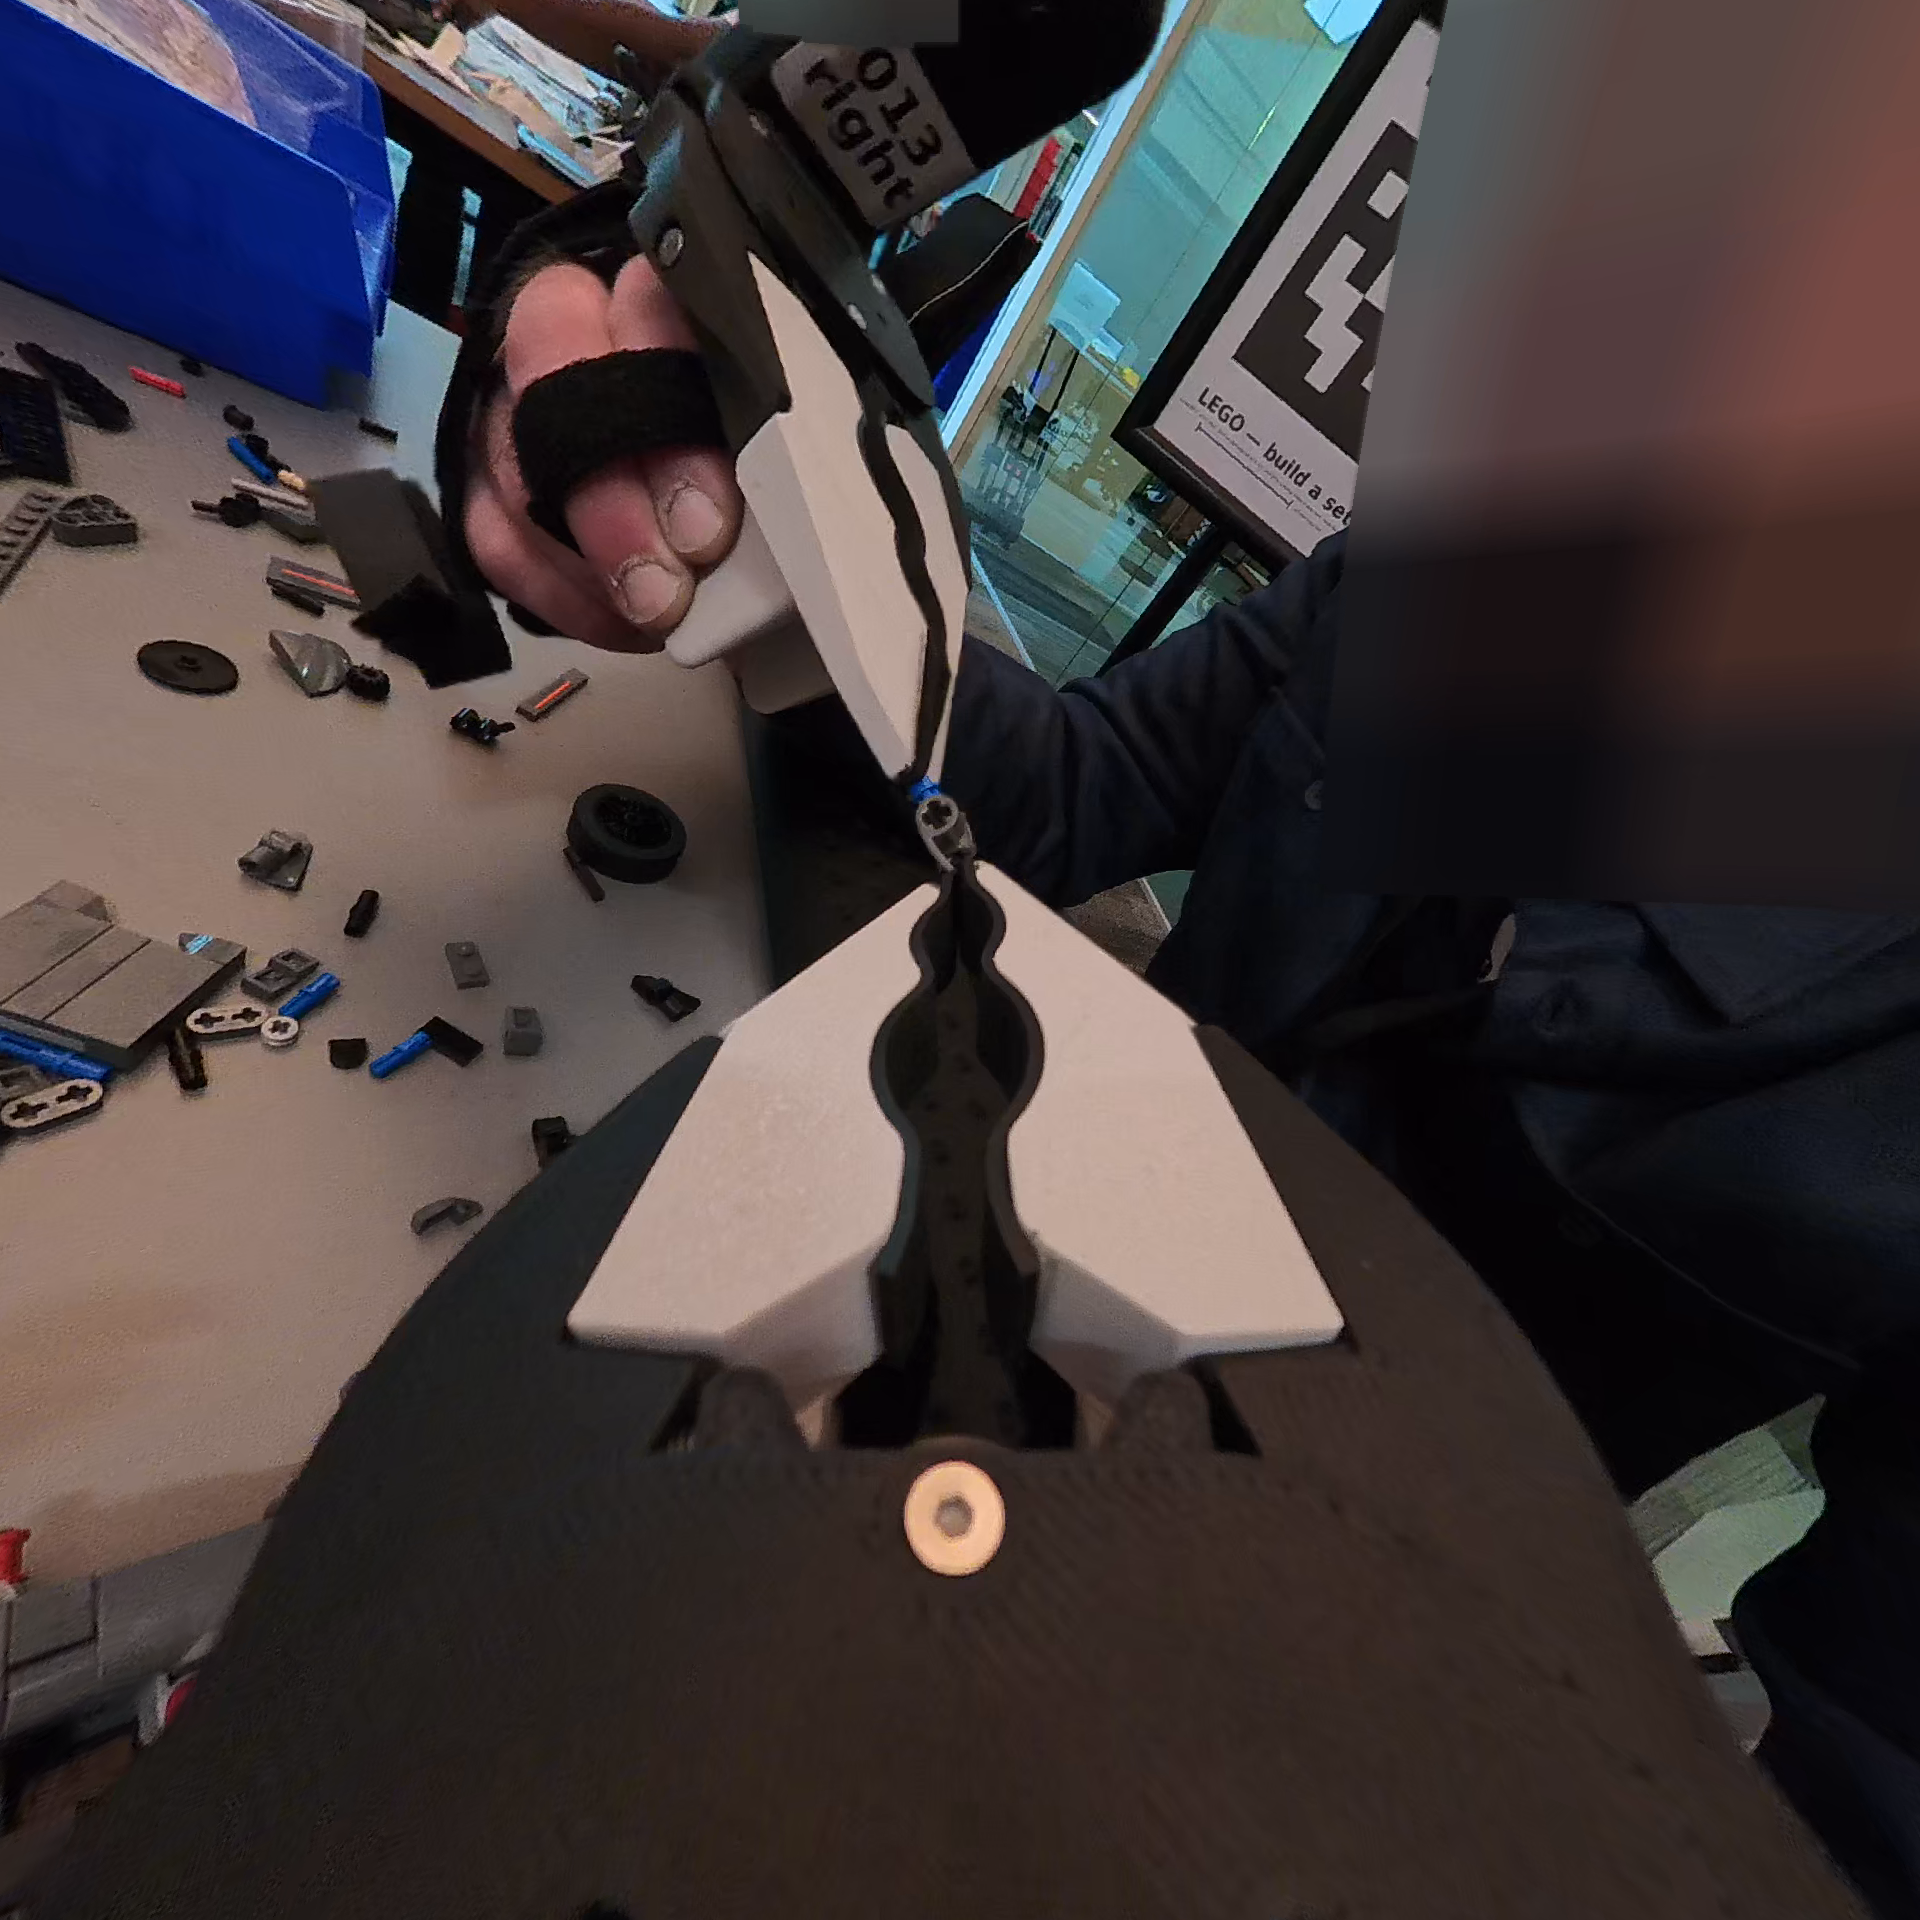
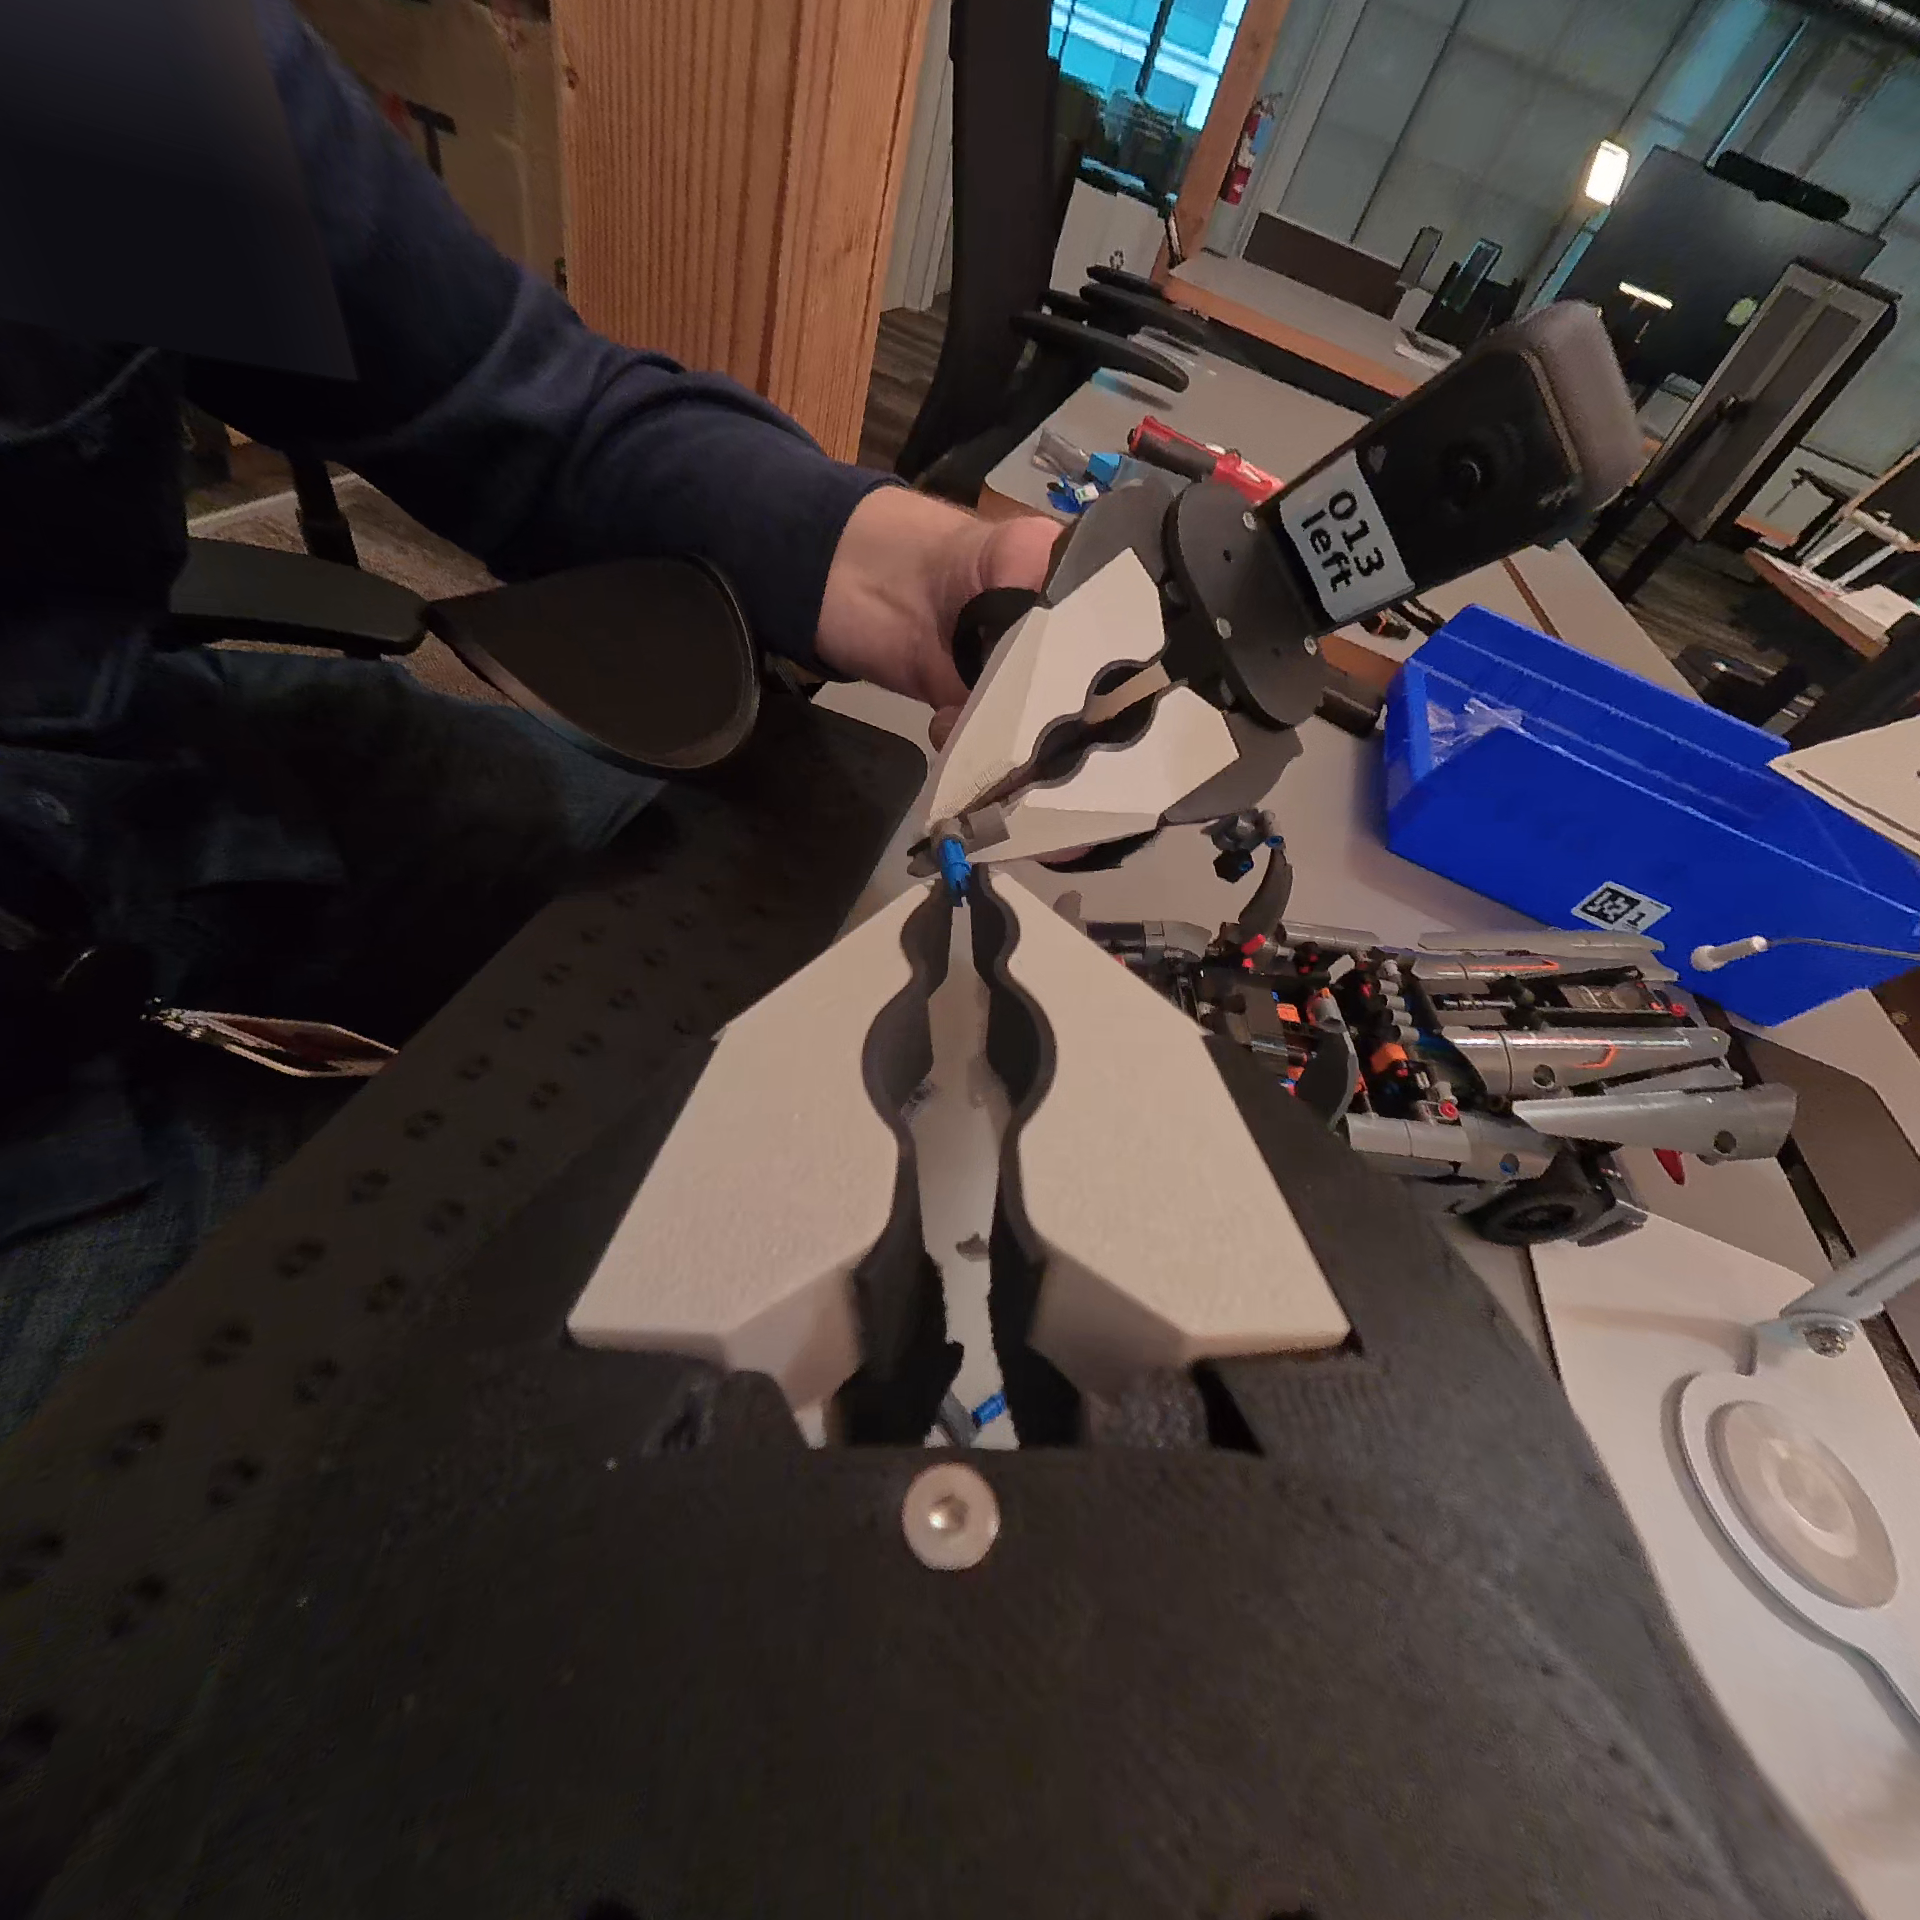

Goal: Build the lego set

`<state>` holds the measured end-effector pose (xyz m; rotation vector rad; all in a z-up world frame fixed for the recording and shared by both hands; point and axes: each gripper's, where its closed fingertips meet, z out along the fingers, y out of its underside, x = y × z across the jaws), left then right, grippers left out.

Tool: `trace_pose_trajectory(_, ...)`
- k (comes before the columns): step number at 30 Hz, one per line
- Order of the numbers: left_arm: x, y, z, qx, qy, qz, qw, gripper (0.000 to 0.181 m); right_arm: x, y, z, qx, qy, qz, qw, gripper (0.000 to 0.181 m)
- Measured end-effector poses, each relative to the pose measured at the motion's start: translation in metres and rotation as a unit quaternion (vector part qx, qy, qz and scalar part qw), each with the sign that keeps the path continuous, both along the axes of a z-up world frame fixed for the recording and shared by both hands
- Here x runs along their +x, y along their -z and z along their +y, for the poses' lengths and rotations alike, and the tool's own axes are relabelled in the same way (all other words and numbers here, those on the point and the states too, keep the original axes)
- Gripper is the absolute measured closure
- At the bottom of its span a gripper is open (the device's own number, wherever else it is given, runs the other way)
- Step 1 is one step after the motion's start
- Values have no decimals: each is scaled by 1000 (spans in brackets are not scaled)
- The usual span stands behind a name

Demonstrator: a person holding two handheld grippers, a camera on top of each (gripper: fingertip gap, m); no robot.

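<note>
Tip to tip above the table's edge, the left gripper (image 1: 956,883) pinched a small grey connector (image 1: 943,826) while the right gripper (image 2: 961,894) clamped a blue pin (image 2: 951,862), its long axis aimed into that connector's hole.

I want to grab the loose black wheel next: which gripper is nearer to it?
Neither by much: left gripper and right gripper meet tip to tip, off the table edge, beside the black wheel. Left, shut on the grey connector, looks marginally closer.
</note>
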<state>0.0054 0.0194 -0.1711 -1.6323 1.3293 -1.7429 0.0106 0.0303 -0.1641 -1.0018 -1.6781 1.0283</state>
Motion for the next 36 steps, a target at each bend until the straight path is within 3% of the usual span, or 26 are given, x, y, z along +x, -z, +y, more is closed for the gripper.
trace_pose_trajectory(24, -3, 41, 30, -35, -87, 118, 989, 181, -4, 44, 32, 55, 96, -120, 987, 180)
trace_pose_trajectory(36, -6, 53, 36, -28, -104, 155, 982, 181, -6, 50, 36, 68, 109, -136, 982, 181)
